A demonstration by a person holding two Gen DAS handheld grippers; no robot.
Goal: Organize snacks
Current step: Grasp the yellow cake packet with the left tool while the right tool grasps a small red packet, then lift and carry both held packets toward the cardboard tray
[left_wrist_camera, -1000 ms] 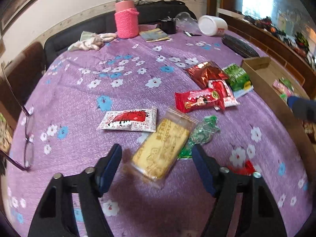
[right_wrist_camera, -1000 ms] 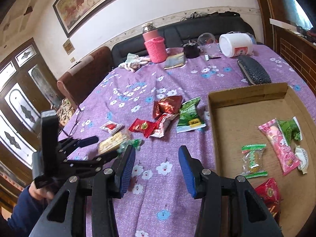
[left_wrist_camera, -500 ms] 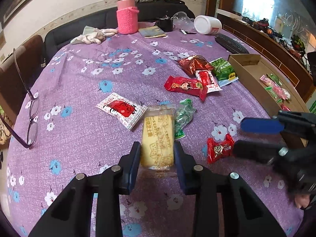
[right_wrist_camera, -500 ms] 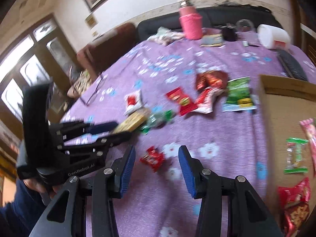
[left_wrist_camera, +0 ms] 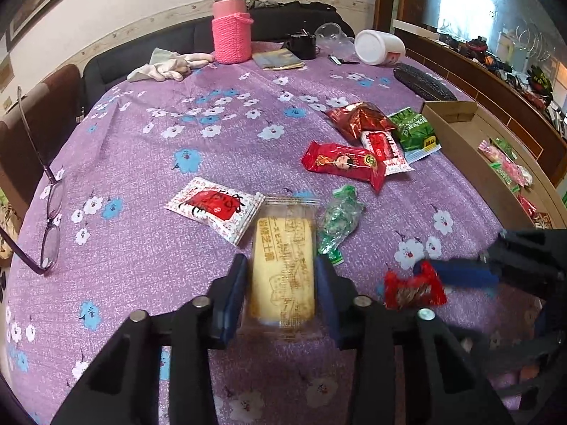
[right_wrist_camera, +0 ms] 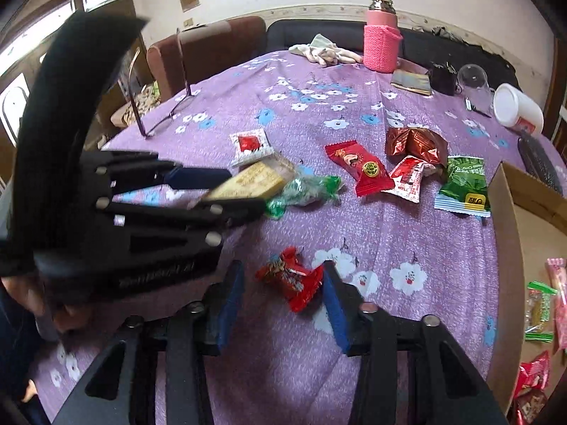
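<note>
My left gripper (left_wrist_camera: 281, 283) is shut on a yellow biscuit pack (left_wrist_camera: 283, 258) in clear wrap, lying on the purple flowered tablecloth (left_wrist_camera: 212, 141). From the right wrist view the left gripper (right_wrist_camera: 244, 191) holds that pack (right_wrist_camera: 255, 180) by its sides. My right gripper (right_wrist_camera: 283, 304) straddles a small red snack (right_wrist_camera: 290, 279). Its jaws are closing: the right pad touches the wrapper, and a gap shows at the left pad. One blue finger (left_wrist_camera: 460, 272) of it lies beside that snack (left_wrist_camera: 414, 287). A cardboard box (right_wrist_camera: 506, 233) with several snacks stands at the right.
Loose on the cloth lie a white-and-red packet (left_wrist_camera: 216, 209), a green candy wrapper (left_wrist_camera: 338, 219), a long red packet (left_wrist_camera: 343, 163), a dark red bag (left_wrist_camera: 358, 117) and a green packet (left_wrist_camera: 413, 129). Glasses (left_wrist_camera: 49, 212) sit at the left edge. A pink bottle (left_wrist_camera: 230, 32) and a tipped white cup (left_wrist_camera: 379, 47) are at the back.
The left gripper closed on the biscuit pack and has held still since. The right gripper swung left from the box and came down around the small red snack.
</note>
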